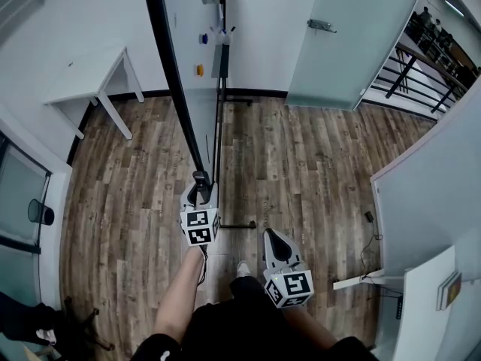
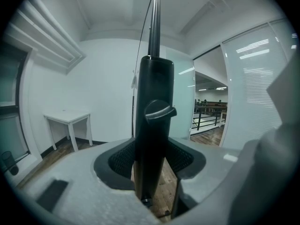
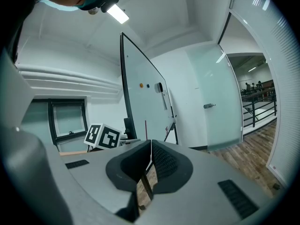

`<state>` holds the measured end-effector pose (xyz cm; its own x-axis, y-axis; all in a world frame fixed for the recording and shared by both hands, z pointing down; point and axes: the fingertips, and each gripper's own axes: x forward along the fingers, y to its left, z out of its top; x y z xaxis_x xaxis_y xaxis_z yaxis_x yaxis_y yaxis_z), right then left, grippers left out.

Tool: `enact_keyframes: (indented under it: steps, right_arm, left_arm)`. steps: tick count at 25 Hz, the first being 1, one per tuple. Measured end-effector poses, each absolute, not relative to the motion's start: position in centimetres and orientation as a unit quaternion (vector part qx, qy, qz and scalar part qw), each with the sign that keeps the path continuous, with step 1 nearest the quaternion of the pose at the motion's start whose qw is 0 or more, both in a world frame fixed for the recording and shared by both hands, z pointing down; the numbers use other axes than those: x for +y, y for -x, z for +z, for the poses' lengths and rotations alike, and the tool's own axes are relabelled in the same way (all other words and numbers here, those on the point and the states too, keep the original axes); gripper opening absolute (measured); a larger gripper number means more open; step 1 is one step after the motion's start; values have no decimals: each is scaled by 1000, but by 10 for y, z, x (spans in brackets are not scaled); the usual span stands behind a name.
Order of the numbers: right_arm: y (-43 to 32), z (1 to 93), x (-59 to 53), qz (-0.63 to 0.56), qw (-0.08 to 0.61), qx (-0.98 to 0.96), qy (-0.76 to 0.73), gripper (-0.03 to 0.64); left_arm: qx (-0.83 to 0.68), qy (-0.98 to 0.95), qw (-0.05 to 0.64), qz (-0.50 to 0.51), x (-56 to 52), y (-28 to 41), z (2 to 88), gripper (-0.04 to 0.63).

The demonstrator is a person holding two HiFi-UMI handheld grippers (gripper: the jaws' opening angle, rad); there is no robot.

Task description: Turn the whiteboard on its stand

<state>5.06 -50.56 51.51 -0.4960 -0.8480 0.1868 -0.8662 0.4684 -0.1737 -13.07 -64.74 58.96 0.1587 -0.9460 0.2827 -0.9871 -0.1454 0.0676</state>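
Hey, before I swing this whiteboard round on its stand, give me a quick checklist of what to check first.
1. Left gripper clamped on the black frame of the whiteboard: ok, fingers closed on it.
2. Right gripper out of the way: ok, shut, empty, off the board.
3. Knob on the frame loosened: cannot tell.
4. Floor to the right of the board bare for the swing: ok.
5. Table on the left clear of the swinging edge: cannot tell.
6. Magnets stuck on firmly: cannot tell.
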Motion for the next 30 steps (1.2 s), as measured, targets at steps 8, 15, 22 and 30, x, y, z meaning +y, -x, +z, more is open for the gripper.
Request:
enact_keyframes:
  steps: [8,15,22,30]
  right_arm:
    - [-39,516,-460,121,34,-846,-518,15]
    - [-29,518,-415,116,32,-840,-530,15]
    - [-22,518,-367,111,33,-836,-537,15]
    - [-13,524,-301,110,35,-826,-551,15]
  left_arm:
    - [-635,-758,117,91,-595,138,593,206]
    - [-631,-763,110,89,-553,144,595,206]
    - [-629,-765,108,86,-510,150,594,206]
    - [-629,-765,109,83,-456,162,600,206]
